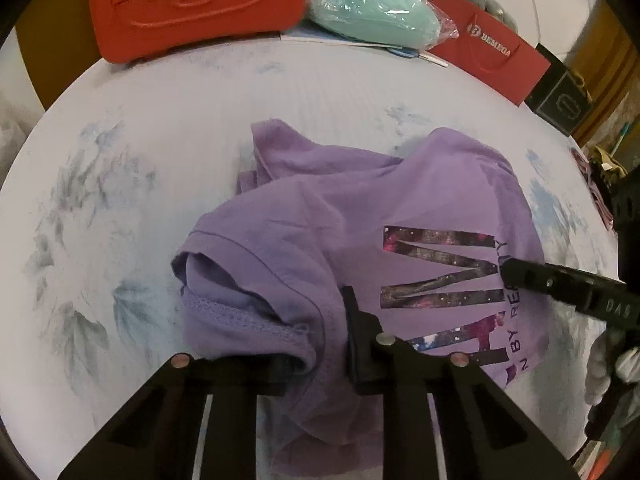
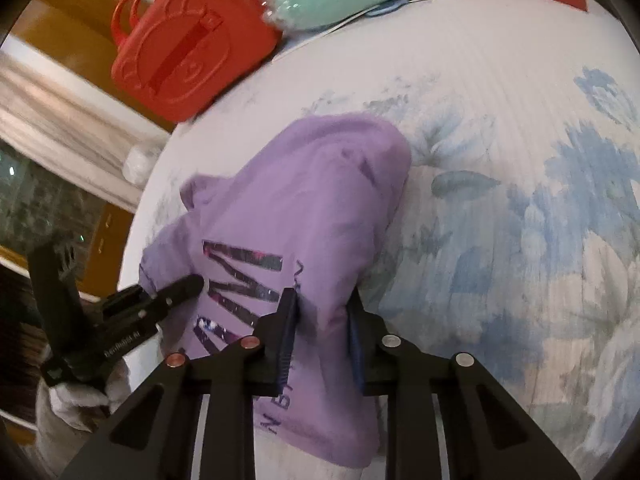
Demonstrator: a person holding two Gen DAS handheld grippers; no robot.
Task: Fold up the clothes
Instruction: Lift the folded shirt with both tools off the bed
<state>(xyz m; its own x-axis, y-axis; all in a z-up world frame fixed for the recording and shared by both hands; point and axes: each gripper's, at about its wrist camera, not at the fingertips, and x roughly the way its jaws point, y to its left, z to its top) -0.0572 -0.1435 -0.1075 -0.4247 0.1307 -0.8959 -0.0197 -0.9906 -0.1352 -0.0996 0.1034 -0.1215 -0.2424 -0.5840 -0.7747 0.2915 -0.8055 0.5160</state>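
red bag (image 1: 486,46) reading BEMEGA, purple shirt (image 1: 360,208)

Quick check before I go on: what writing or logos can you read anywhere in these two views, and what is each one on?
"BEMEGA", with a round B logo: red bag.
"N BY RE...": purple shirt, small print beside its big dark letters; the rest is hidden under the right gripper.
"DAS": right gripper's finger, left wrist view.
Small white print on the left gripper: too blurred to read.
Logo on the black box: no readable words.

The left gripper (image 1: 316,344) pinches the near edge of a crumpled purple T-shirt (image 1: 360,216) on a floral bedsheet (image 1: 160,120).
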